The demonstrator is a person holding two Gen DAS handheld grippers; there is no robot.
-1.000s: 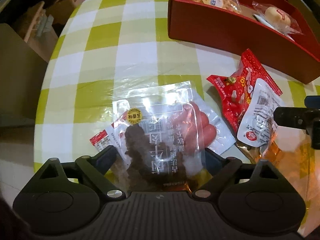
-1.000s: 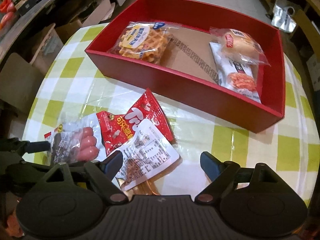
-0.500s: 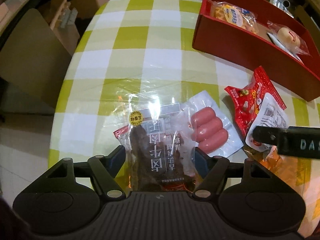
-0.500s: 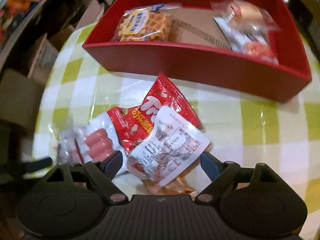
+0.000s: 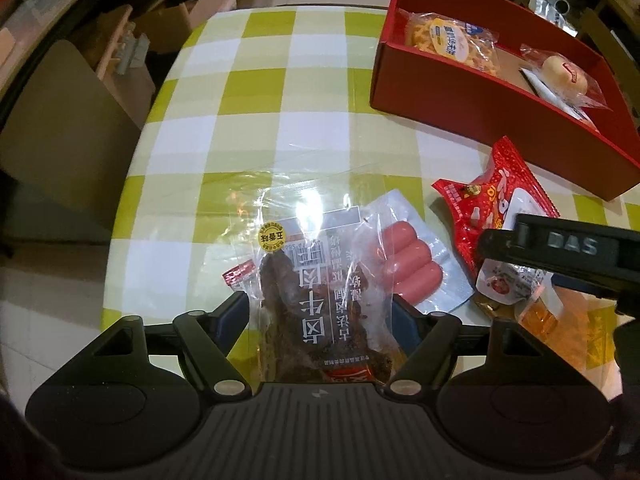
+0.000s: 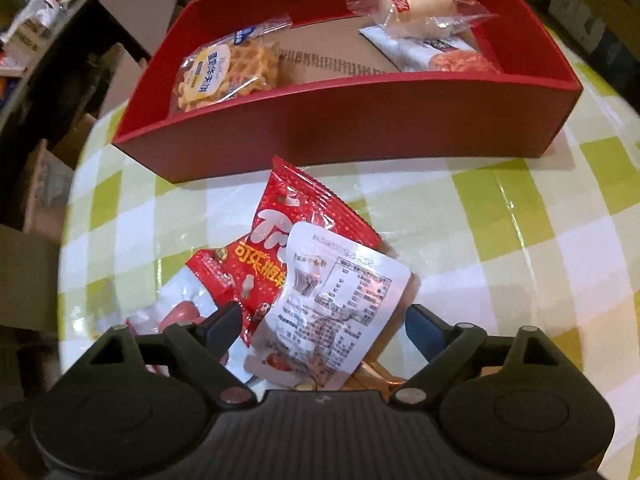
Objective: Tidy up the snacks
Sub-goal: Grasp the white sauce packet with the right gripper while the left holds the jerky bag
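A clear packet of dark beef jerky [image 5: 316, 300] sits between the fingers of my left gripper [image 5: 320, 314]. Both pads touch its sides while the jaws are opening slightly. Beside it on the checked tablecloth lies a sausage pack [image 5: 408, 256]. My right gripper [image 6: 320, 324] hangs over a white pouch [image 6: 340, 300] that rests on a red snack bag [image 6: 296, 216]. Its jaws are opening, and the pouch lies between them without being pressed. Beyond stands the red box [image 6: 360, 128], holding a waffle pack [image 6: 224, 72] and a wrapped bun [image 6: 416, 8].
An orange-wrapped snack [image 5: 540, 316] lies under the white pouch. The table's rounded edge [image 5: 132, 184] runs along the left, with cardboard boxes [image 5: 172, 28] on the floor beyond. The right gripper's black finger [image 5: 560, 248] crosses the right side of the left wrist view.
The left jaws closed in on the jerky packet, which has come off the sausage pack. The right gripper sank over the white pouch, rolled, and its jaws widened.
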